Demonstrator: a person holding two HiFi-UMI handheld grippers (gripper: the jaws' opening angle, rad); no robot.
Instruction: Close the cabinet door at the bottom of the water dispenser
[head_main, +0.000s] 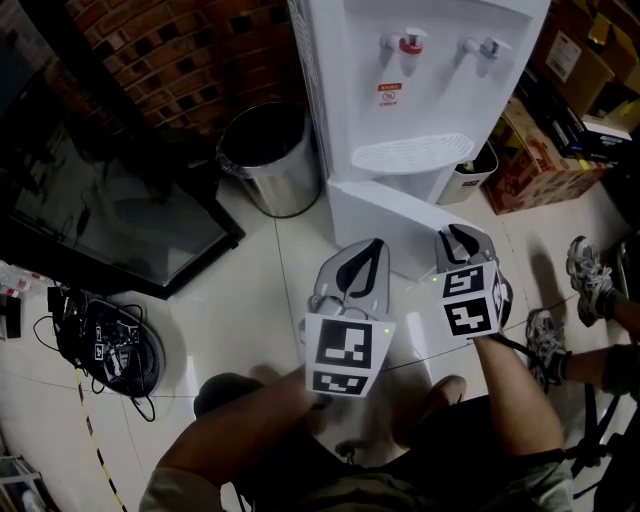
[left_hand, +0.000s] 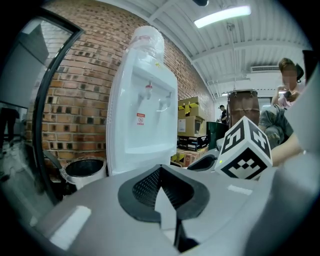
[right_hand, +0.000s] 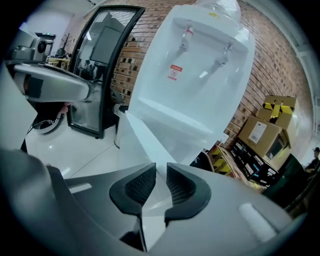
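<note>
The water dispenser is set straight ahead of the left tool and the right tool. Its cabinet door is swung out toward both tool tips. A bin is placed ahead and to the left of the left tool, with a framed panel farther left. Cardboard boxes are stacked ahead and to the right of the right tool.

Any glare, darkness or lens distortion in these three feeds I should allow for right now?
Head view: dim overall, darkest at left; the white water dispenser stands out. Left gripper view: fisheye, black corners, ceiling light blown out. Right gripper view: fisheye curves the dispenser and its open cabinet door.
</note>
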